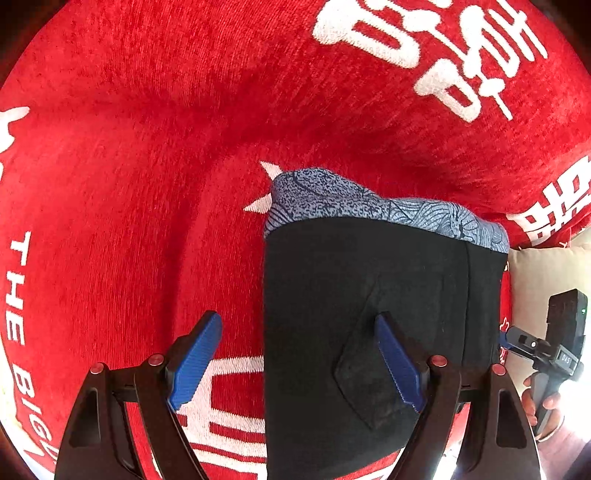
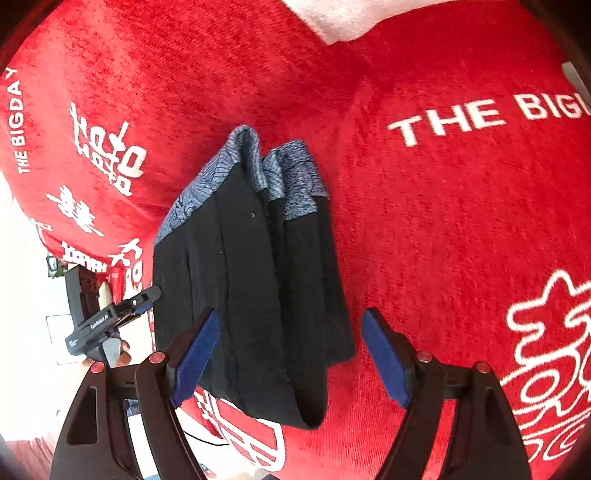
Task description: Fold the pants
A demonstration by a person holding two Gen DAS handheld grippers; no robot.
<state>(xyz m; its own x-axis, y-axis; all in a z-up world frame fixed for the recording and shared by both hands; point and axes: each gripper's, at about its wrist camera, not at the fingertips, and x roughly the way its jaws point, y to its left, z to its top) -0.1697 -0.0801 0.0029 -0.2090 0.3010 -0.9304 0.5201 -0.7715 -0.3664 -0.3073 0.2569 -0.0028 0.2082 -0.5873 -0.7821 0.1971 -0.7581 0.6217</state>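
The pants (image 1: 369,295) are black with a blue patterned waistband and lie folded into a compact stack on a red cloth (image 1: 147,147). In the right wrist view the pants (image 2: 251,277) show several layers, with the folded end near me. My left gripper (image 1: 295,358) is open and empty, its fingers straddling the stack's left edge. My right gripper (image 2: 291,354) is open and empty above the near end of the stack. The right gripper also shows at the left wrist view's right edge (image 1: 506,341), and the left gripper at the right wrist view's left edge (image 2: 147,297).
The red cloth (image 2: 443,203) has white lettering and Chinese characters. A beige cushion (image 1: 535,269) lies past its right edge. A pale fabric patch (image 2: 340,18) shows at the far edge in the right wrist view.
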